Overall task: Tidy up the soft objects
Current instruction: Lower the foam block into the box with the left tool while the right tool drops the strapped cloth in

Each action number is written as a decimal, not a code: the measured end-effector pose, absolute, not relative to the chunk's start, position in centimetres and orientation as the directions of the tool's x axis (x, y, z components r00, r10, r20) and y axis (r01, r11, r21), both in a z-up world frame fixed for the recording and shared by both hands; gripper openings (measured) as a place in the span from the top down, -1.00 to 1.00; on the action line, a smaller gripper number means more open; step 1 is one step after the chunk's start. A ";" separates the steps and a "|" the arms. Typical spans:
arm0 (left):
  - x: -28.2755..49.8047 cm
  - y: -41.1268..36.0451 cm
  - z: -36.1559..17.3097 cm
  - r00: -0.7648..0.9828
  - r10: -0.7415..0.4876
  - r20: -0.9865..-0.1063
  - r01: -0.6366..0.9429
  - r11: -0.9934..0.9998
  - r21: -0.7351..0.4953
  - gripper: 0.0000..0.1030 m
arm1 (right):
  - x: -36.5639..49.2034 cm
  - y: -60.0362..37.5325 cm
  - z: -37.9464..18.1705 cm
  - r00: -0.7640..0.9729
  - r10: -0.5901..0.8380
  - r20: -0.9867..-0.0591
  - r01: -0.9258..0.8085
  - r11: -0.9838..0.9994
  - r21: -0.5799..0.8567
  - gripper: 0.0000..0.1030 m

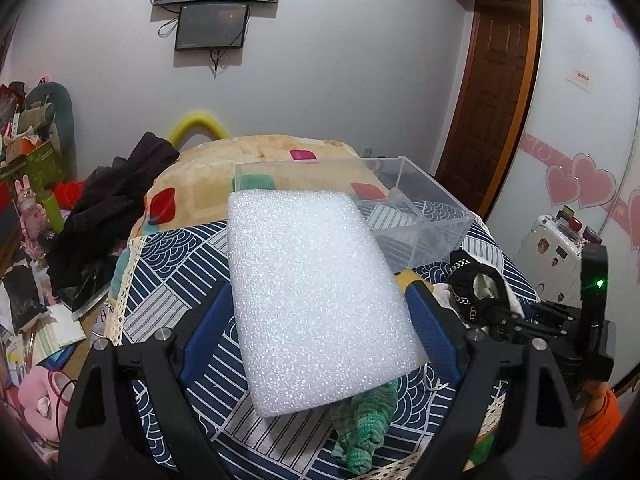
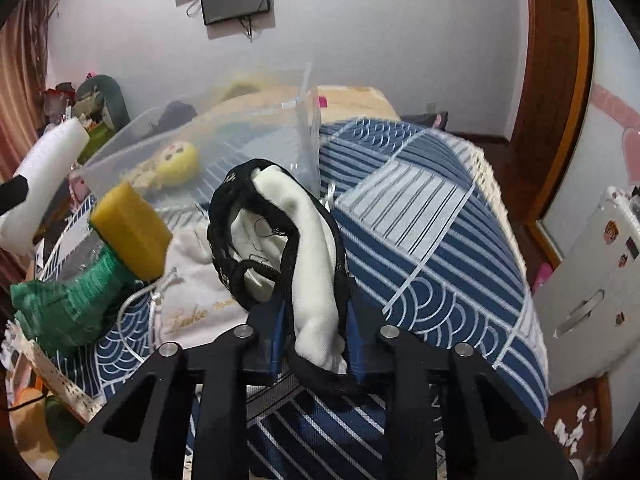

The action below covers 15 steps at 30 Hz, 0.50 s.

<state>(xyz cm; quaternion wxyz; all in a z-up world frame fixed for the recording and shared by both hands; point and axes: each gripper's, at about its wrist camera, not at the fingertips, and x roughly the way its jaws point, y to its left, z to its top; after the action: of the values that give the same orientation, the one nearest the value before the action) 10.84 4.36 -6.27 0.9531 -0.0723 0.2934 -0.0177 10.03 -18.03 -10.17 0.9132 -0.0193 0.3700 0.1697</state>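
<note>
White foam slab [image 1: 320, 304] lifted, black-and-white pouch [image 2: 288, 256] gripped

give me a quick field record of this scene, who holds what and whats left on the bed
left gripper: shut on foam block, lifted above the bed
right gripper: shut on black-and-white pouch
clear bin: on the bedspread, behind the foam; a yellow plush shows through its wall
yellow sponge: resting on the green knit
white drawstring bag: lying flat beside the knit
</note>
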 end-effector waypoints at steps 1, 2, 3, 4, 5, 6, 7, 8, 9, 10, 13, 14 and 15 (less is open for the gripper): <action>10.8 4.3 -6.2 0.828 -0.076 -0.555 -0.007 0.989 -0.145 -0.70 | 9.9 -18.0 -9.9 0.678 0.292 -0.675 -0.324 0.943 0.082 0.57; 10.7 4.3 -6.1 0.831 -0.073 -0.551 -0.006 0.990 -0.140 -0.70 | 9.8 -18.0 -9.5 0.690 0.288 -0.664 -0.323 0.944 0.074 0.59; 10.7 4.3 -6.1 0.833 -0.069 -0.549 -0.007 0.991 -0.136 -0.70 | 9.7 -17.9 -9.0 0.701 0.287 -0.652 -0.323 0.944 0.069 0.59; 10.7 4.3 -6.0 0.835 -0.067 -0.546 -0.008 0.991 -0.133 -0.70 | 9.6 -18.0 -8.4 0.711 0.291 -0.640 -0.325 0.943 0.068 0.59; 10.7 4.3 -5.9 0.838 -0.066 -0.542 -0.006 0.991 -0.130 -0.70 | 9.5 -18.2 -7.7 0.722 0.294 -0.626 -0.323 0.944 0.071 0.59; 10.7 4.3 -5.8 0.840 -0.064 -0.539 -0.007 0.992 -0.129 -0.70 | 9.5 -18.2 -7.2 0.729 0.297 -0.616 -0.322 0.944 0.074 0.59; 10.7 4.4 -5.6 0.842 -0.063 -0.536 -0.008 0.992 -0.129 -0.70 | 9.6 -18.4 -6.4 0.736 0.307 -0.603 -0.326 0.942 0.081 0.59; 10.7 4.4 -5.4 0.845 -0.062 -0.532 -0.008 0.992 -0.128 -0.70 | 9.6 -18.5 -5.9 0.742 0.313 -0.592 -0.327 0.941 0.087 0.59; 10.7 4.4 -5.3 0.847 -0.061 -0.529 -0.008 0.992 -0.127 -0.70 | 9.7 -18.6 -5.4 0.749 0.319 -0.581 -0.327 0.940 0.094 0.59; 10.8 4.5 -5.1 0.849 -0.058 -0.525 -0.009 0.992 -0.125 -0.70 | 9.9 -18.7 -4.7 0.756 0.331 -0.565 -0.334 0.937 0.103 0.59; 11.1 4.5 -4.6 0.857 -0.053 -0.513 -0.009 0.993 -0.119 -0.70 | 10.5 -18.2 -3.4 0.769 0.347 -0.537 -0.344 0.933 0.110 0.59; 11.3 4.5 -4.4 0.860 -0.051 -0.508 -0.010 0.993 -0.118 -0.70 | 10.4 -17.8 -3.0 0.773 0.349 -0.529 -0.347 0.932 0.107 0.58; 11.6 4.6 -4.1 0.863 -0.049 -0.503 -0.012 0.993 -0.118 -0.70 | 10.7 -17.5 -2.7 0.777 0.353 -0.521 -0.351 0.930 0.107 0.58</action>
<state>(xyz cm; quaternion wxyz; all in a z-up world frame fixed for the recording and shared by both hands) 11.57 4.62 -4.10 0.9633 -0.0587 0.2616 -0.0096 10.68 -17.50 -2.67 0.9427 0.0018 0.2768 0.1865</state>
